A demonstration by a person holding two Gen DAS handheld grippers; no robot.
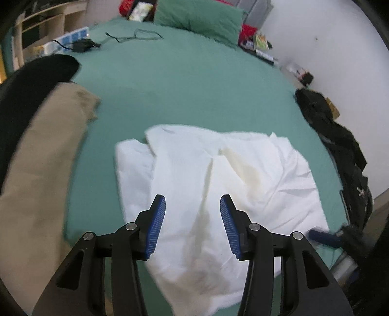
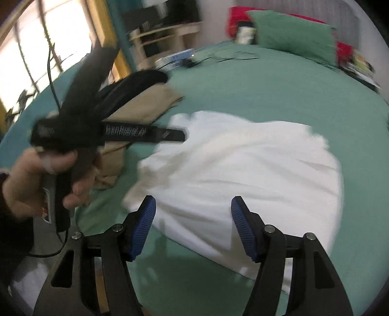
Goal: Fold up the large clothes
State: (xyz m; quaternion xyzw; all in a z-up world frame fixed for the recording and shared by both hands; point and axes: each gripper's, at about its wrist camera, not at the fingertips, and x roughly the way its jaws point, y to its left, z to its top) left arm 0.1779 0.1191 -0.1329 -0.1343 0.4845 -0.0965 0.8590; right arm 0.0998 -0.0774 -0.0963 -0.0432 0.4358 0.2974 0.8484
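Observation:
A large white garment lies crumpled and partly folded on the green bed sheet; it also shows in the right wrist view. My left gripper is open and empty, held above the garment's near part. My right gripper is open and empty, above the garment's near edge. In the right wrist view the left gripper shows at the left, held in a hand, blurred.
A tan garment and a black garment lie at the bed's left side. A black bag sits at the right edge by the white wall. A green pillow, a charger with cable and shelves lie beyond.

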